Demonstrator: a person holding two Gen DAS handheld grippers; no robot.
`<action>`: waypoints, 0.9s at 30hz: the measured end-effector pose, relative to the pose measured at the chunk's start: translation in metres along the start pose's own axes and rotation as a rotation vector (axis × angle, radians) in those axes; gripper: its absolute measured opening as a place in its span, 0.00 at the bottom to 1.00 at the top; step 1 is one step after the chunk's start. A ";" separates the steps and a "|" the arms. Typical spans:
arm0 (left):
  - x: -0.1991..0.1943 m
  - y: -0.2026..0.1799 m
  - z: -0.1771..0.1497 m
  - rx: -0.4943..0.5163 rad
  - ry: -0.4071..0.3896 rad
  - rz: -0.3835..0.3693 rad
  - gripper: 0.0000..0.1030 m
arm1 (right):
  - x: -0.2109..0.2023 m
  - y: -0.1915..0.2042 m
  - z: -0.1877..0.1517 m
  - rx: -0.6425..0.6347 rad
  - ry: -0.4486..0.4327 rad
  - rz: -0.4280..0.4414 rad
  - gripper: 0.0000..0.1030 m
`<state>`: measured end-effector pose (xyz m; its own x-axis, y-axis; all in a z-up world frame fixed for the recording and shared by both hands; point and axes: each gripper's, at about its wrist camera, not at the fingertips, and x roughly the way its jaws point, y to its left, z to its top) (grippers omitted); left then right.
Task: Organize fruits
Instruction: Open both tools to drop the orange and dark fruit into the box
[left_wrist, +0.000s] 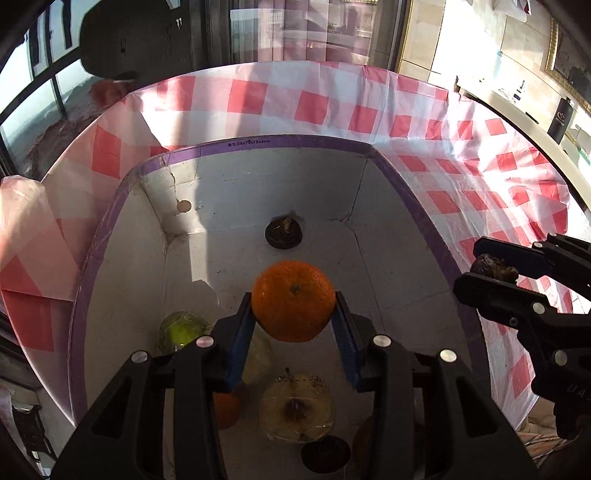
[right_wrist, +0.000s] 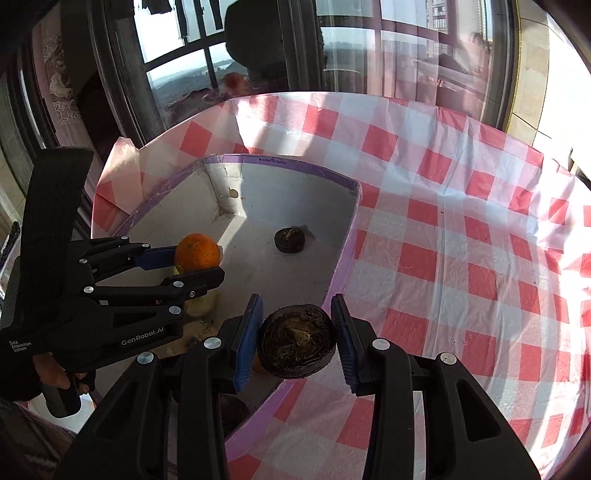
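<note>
My left gripper (left_wrist: 293, 308) is shut on an orange (left_wrist: 293, 300) and holds it above the inside of a white box with a purple rim (left_wrist: 258, 142). It also shows in the right wrist view (right_wrist: 201, 260), with the orange (right_wrist: 197, 253). My right gripper (right_wrist: 297, 336) is shut on a dark brown mangosteen (right_wrist: 296, 341) over the box's right rim (right_wrist: 340, 266); it shows in the left wrist view (left_wrist: 491, 271). Another mangosteen (left_wrist: 283, 233) lies at the far end of the box floor.
Below the left gripper in the box lie a green wrapped fruit (left_wrist: 183, 328), a pale apple (left_wrist: 297, 410), a second orange (left_wrist: 227, 408) and a dark fruit (left_wrist: 325, 456). A red-and-white checked cloth (right_wrist: 461, 240) covers the table. Windows stand behind.
</note>
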<state>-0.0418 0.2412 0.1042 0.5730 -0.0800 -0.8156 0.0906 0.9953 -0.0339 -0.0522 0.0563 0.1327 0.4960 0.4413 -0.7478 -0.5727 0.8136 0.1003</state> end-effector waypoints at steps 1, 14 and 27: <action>0.001 0.007 -0.002 -0.014 0.013 0.015 0.41 | 0.002 0.008 0.002 -0.024 0.004 0.010 0.37; 0.007 0.055 -0.018 -0.061 0.130 0.170 0.41 | 0.053 0.072 -0.006 -0.221 0.166 0.071 0.37; -0.010 0.056 -0.020 -0.104 0.038 0.107 0.98 | 0.063 0.071 -0.010 -0.182 0.215 0.045 0.74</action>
<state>-0.0594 0.2990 0.0989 0.5437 0.0271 -0.8388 -0.0552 0.9985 -0.0035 -0.0678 0.1381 0.0866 0.3288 0.3697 -0.8690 -0.7087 0.7048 0.0317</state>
